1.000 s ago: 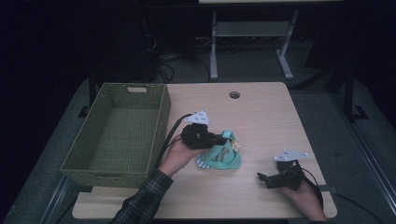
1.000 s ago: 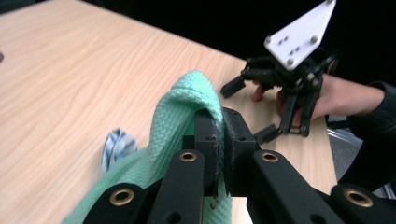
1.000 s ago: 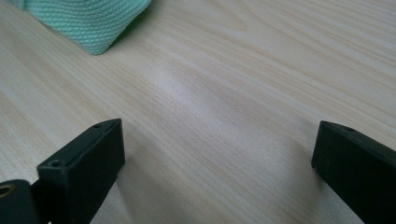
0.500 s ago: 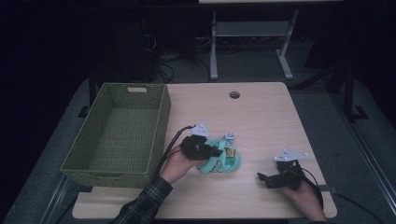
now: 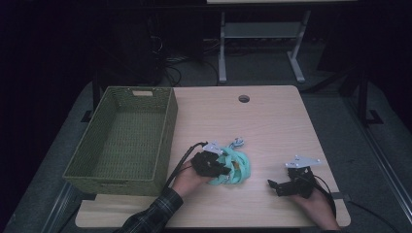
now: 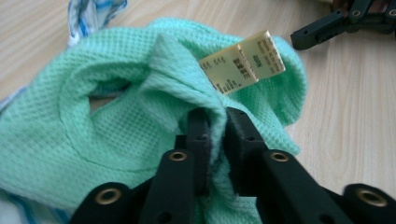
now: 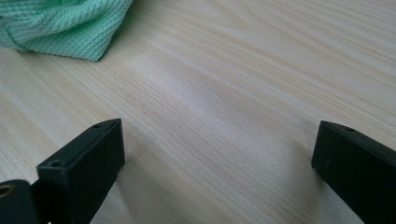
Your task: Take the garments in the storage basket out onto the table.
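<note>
Left gripper (image 6: 217, 135): set down on the mint-green knit garment (image 6: 116, 121); its jaws have just been opening a little, yet they remain narrow with a raised fold of the fabric between the pads, apparently pinched.
Reason for hold: the fold stands up beside the yellow label (image 6: 243, 63), judged an easy ridge to take so the garment lifts in one piece.
Garment position: lies crumpled on the surface (image 5: 272, 121), at about 6 o'clock from the surface's middle in the high view, just right of the green wicker basket (image 5: 121, 141).
Second cloth: a white-and-blue piece (image 6: 95, 11) shows at 11 o'clock of the garment in the left gripper view, partly under it; whether the two are tangled cannot be told.
Right gripper (image 7: 217, 158): jaws wide, nothing between them, held low over bare surface at 3 o'clock of the garment, well apart from it.
Reason for placement: judged to be waiting clear of the left hand's work.
Basket: empty, open top, at 9 o'clock of the garment; a likely destination.
Obstructions: the basket's near wall stands between garment and interior, so a lift is called for. The left gripper's cable (image 5: 177, 165) trails beside that wall.
Other: a round hole (image 5: 244, 98) at 12 o'clock, out of the way.
</note>
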The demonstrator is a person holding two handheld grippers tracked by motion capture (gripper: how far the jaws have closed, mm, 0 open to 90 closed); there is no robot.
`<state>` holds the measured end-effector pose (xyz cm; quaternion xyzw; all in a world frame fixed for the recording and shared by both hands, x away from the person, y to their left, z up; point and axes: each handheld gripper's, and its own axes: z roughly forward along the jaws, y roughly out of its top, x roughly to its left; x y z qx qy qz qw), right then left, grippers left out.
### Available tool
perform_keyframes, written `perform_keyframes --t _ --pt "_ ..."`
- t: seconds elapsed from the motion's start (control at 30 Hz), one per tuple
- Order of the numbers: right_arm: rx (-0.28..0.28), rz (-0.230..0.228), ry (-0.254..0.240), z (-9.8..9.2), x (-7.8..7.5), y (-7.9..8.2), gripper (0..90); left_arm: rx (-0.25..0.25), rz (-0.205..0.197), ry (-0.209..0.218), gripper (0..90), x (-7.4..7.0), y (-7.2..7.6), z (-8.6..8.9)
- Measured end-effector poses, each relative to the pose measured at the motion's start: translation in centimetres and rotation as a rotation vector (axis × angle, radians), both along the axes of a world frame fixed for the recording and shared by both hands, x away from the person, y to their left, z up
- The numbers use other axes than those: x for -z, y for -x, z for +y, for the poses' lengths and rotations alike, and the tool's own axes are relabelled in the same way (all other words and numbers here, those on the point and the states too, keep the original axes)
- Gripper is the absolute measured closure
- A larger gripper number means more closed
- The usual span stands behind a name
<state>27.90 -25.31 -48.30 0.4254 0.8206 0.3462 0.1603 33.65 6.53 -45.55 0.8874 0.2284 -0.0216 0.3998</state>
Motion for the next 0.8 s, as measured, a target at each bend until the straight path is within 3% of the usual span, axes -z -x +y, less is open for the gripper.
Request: perform_keyframes --t 0.17,0.3,0.43,0.5,0.8 --pt "0.0 0.0 0.0 0.0 0.0 0.0 2.3 -0.004 -0.046 0.001 55.2 -1.3 0.8 0.4" --pt "0.0 0.0 0.0 0.0 0.0 0.0 2.3 -0.033 -0.077 0.031 44.2 -2.3 1.7 1.3" --pt "0.002 0.0 0.0 0.0 0.0 0.0 3.8 -0.063 -0.103 0.028 42.1 -2.7 2.4 2.3" --pt "-0.011 0.005 -0.003 0.1 -0.4 0.1 17.1 -0.076 -0.106 0.024 42.0 -2.6 2.7 2.7" --pt "-0.048 -0.032 -0.046 0.8 -1.9 -0.7 27.1 -0.109 -0.122 -0.021 42.0 -1.7 3.8 3.5"
